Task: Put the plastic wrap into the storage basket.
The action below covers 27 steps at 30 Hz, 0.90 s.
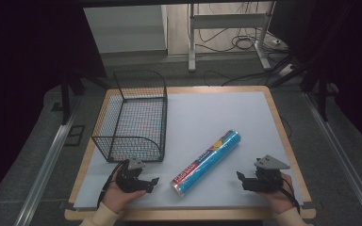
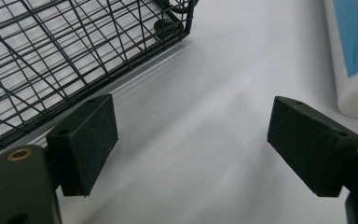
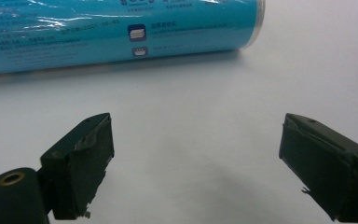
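Note:
A long blue plastic-wrapped roll (image 1: 207, 162) with a red label lies slantwise on the pale mat, near the front. A black wire basket (image 1: 132, 115) stands to its left with nothing in it. My left gripper (image 1: 152, 184) rests in front of the basket, open and pointing right toward the roll's near end. In the left gripper view, this gripper (image 2: 191, 105) frames bare mat, with the basket (image 2: 51, 51) at upper left and the roll's end (image 2: 354, 51) at upper right. My right gripper (image 1: 243, 181) sits right of the roll, open. In the right gripper view, it (image 3: 196, 121) faces the roll (image 3: 121, 32), apart from it.
The mat (image 1: 207, 113) covers a wooden table whose edge (image 1: 278, 117) shows all round. Bare mat stretches behind the roll and right of the basket. Beyond the table are a white desk frame (image 1: 226, 28) and loose cables on the floor.

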Tool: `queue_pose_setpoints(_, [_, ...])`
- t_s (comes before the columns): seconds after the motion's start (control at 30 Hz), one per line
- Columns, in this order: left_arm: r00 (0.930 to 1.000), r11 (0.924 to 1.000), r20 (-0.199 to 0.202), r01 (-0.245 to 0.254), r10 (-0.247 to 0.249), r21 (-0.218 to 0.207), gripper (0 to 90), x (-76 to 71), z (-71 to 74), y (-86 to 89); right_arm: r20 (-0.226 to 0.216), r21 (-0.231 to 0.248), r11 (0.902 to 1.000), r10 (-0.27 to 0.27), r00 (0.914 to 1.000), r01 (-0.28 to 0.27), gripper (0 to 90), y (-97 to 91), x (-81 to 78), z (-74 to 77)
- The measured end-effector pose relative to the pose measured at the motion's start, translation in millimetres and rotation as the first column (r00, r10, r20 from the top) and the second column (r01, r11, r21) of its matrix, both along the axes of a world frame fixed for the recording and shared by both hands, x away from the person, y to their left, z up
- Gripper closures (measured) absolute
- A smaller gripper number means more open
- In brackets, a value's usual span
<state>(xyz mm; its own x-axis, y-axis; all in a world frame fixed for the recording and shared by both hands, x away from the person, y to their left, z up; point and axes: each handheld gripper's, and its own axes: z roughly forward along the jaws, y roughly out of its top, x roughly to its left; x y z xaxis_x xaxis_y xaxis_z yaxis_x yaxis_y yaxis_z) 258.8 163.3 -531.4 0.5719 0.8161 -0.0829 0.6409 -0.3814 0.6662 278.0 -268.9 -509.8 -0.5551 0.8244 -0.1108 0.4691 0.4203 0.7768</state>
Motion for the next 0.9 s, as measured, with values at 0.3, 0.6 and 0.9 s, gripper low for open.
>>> queue_pose_setpoints(0.3, [1.0,1.0,-0.003,-0.001,0.001,-0.002,16.0,0.2,-0.2,1.5,-0.011,0.008,1.0,-0.003,0.9999,0.003,11.7,-3.3,1.8,0.5])
queue_pose_setpoints(0.6, [1.0,1.0,0.006,0.007,-0.007,0.002,16.0,-0.4,3.2,1.6,-0.014,-0.001,1.0,0.0,0.9999,0.0,11.8,-4.0,2.1,0.3])
queue_pose_setpoints(0.9, [1.0,1.0,-0.001,0.003,-0.003,0.002,17.4,-3.9,15.8,-1.7,-0.007,-0.009,0.9999,-0.01,0.9999,0.01,11.6,-4.9,2.4,0.4])
